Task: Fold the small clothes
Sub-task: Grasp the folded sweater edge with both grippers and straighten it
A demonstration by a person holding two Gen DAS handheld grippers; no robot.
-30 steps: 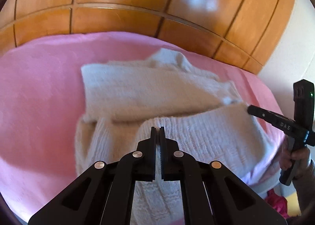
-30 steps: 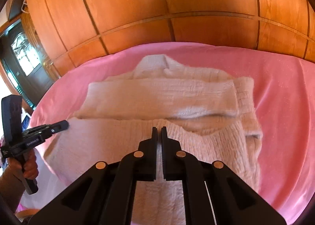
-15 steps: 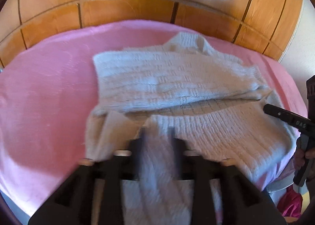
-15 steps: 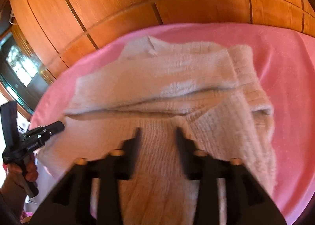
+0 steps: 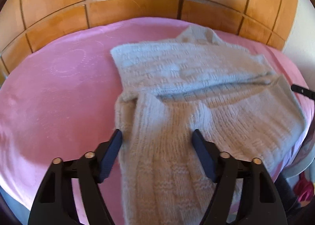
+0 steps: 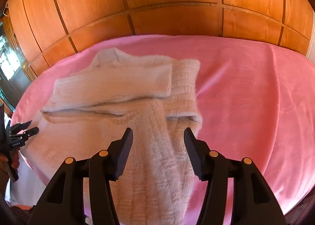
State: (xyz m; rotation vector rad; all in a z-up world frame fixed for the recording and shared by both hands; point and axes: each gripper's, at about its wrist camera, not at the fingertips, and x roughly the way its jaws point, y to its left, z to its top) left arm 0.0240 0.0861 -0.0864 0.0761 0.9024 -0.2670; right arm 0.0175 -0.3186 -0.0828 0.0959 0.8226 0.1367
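Item: cream knit sweater [image 5: 196,87], part-folded on pink bed [image 5: 49,97] below wooden headboard [image 5: 137,8]. Left claw [image 5: 157,136] and right claw [image 6: 158,134] just opened, released, hem between unpressed. Advice: regrip both hem corners evenly, fold toward headboard.

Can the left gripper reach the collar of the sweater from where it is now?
Probably yes. The left gripper stands open over the near part of the sweater; the collar lies at the far end, and nothing stands between them on the pink blanket.
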